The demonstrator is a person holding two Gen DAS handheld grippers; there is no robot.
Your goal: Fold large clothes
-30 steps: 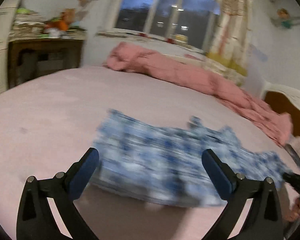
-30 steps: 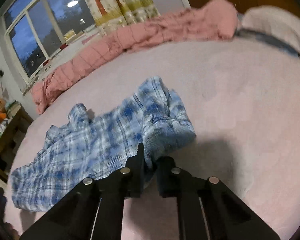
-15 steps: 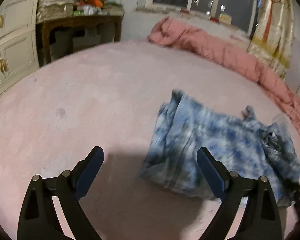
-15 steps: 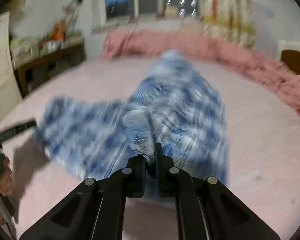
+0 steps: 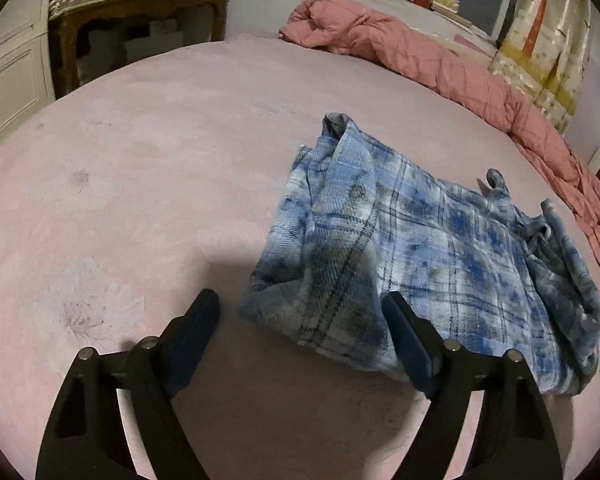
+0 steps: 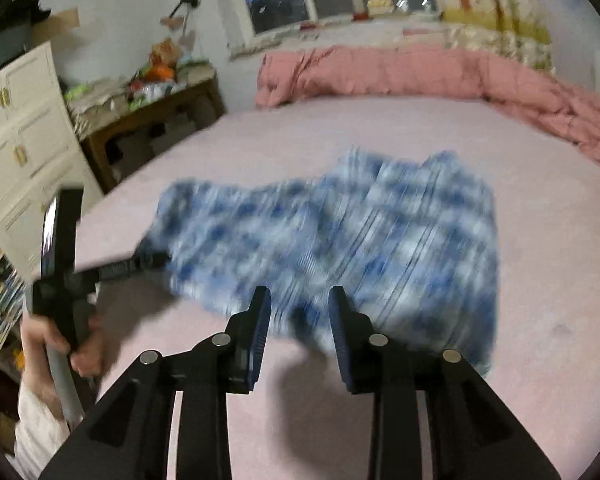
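While the plaid shirt (image 5: 412, 248) lies bunched on the bed (image 5: 140, 168), left tool (image 5: 300, 320) gapes wide and right tool (image 6: 298, 312) stands narrowly parted, both empty, likely poised to regrasp.

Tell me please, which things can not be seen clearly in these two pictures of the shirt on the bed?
- Blue plaid shirt: in the right wrist view it is motion-blurred, so its folds and edges cannot be read.
- Its near right corner in the left wrist view is covered by the left gripper finger.
- Items on the wooden side table: too small and cut by the top edge.
- Right gripper: open, touching cloth or not, unclear.
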